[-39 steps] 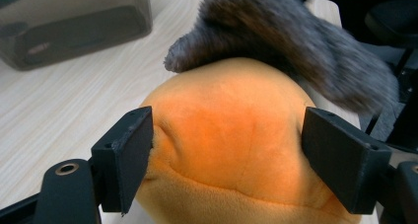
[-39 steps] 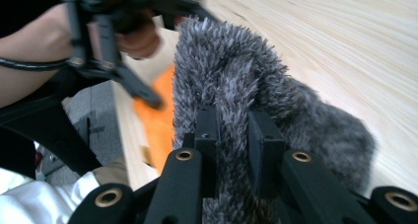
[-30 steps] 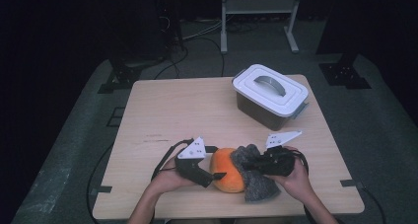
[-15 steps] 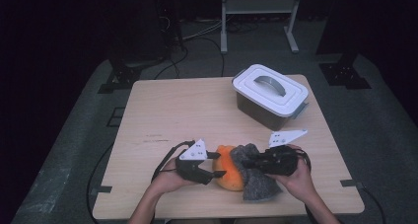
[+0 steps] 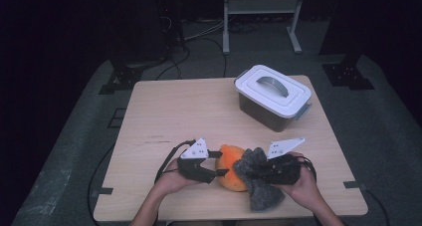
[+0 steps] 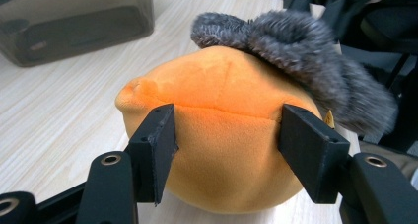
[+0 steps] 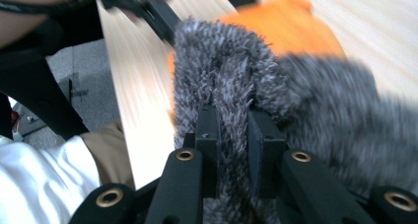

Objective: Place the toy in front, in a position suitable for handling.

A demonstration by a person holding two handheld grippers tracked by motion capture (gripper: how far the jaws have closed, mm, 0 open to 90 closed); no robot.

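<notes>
Between the black jaws of the left claw sits a round orange plush ball, and those jaws have just been closing on it: a second ago they stood wide beside the toy, and now both pads press into its flanks, so the left claw grips the ball low on its near side. It rests on the pale wooden worktop near the front edge, held steady by that squeeze.

Across from it, the right claw is clamped tight on a fold of shaggy grey cloth, its jaws nearly together with the pile bunched between them. From above, the cloth drapes over the right side of the ball and trails down onto the worktop, with the left claw and right claw facing each other across the toy.

My guess is the ball is now pinned so the cloth can be rubbed or pulled over it without the toy rolling away.

Farther back, well apart, stands a dark plastic box with a white handled lid, shut.
</notes>
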